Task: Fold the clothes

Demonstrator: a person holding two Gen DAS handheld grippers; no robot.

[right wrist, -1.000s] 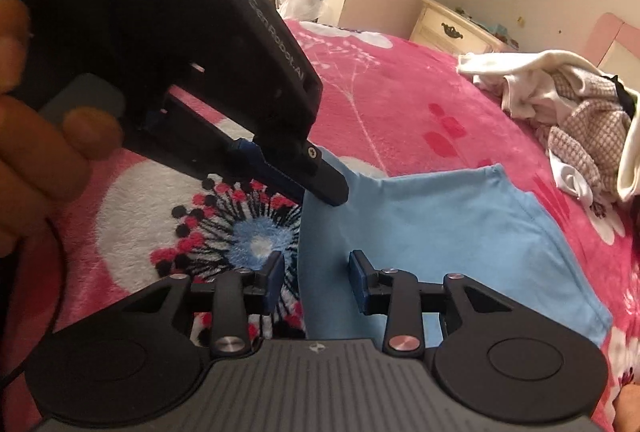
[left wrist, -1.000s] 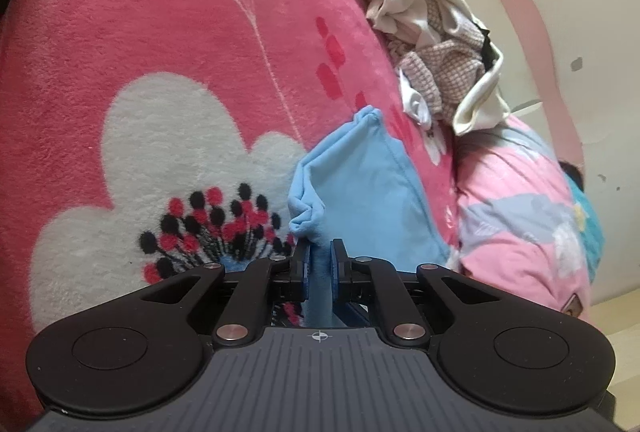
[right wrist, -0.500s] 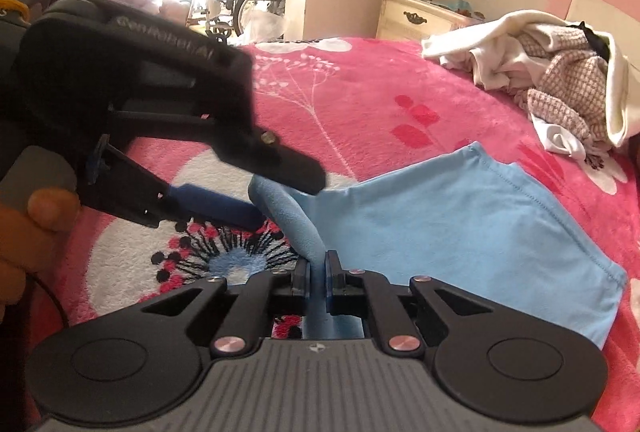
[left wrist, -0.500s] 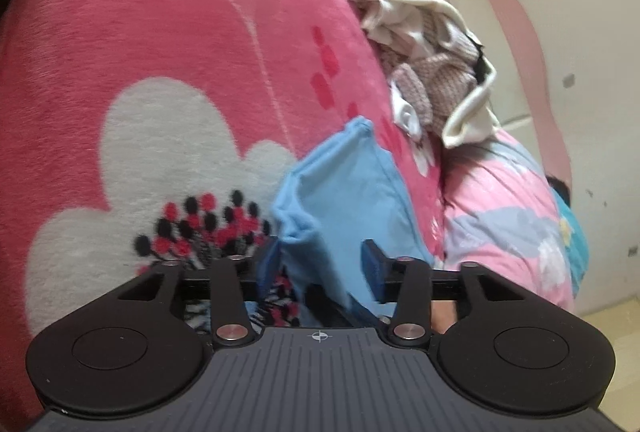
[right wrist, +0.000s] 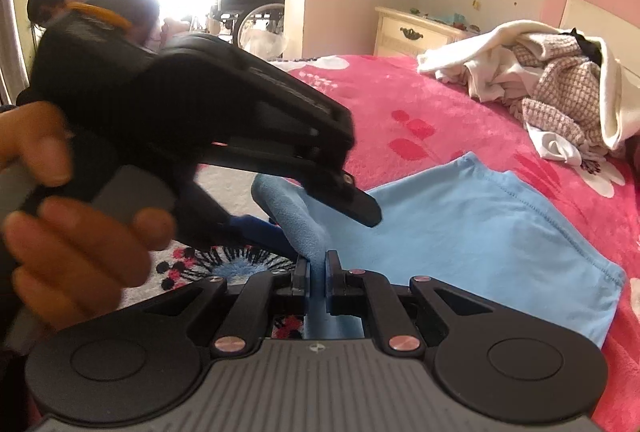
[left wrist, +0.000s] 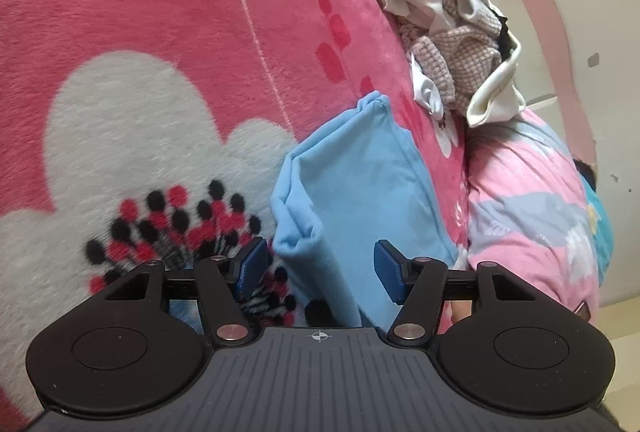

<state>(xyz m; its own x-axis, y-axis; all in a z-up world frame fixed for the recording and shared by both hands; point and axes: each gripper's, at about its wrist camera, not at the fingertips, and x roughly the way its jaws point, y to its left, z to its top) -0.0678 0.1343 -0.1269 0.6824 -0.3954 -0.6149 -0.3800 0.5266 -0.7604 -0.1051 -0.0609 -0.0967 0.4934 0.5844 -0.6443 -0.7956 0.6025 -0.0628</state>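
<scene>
Covering most of both views: a fleecy pink bed blanket (left wrist: 160, 32) with big white flowers. Lying on it, centre to lower right in each frame: the light-blue knit garment (left wrist: 360, 184), mostly flat, with its near edge bunched and lifted. Piled further back, toward the upper right: a loose heap of cream and checked clothes (left wrist: 460, 44), waiting unfolded. Having let go of the blue fold gripped a second ago: the left gripper (left wrist: 320, 262), now standing with fingers spread and just beginning to ease inward again, the raised fold between them but untouched. Pinching that same near edge: the right gripper (right wrist: 317, 272), fingers pressed together on the cloth after standing apart a second ago. Amounting to a handover from left to right, probably freeing the left to take another corner for the next fold.
</scene>
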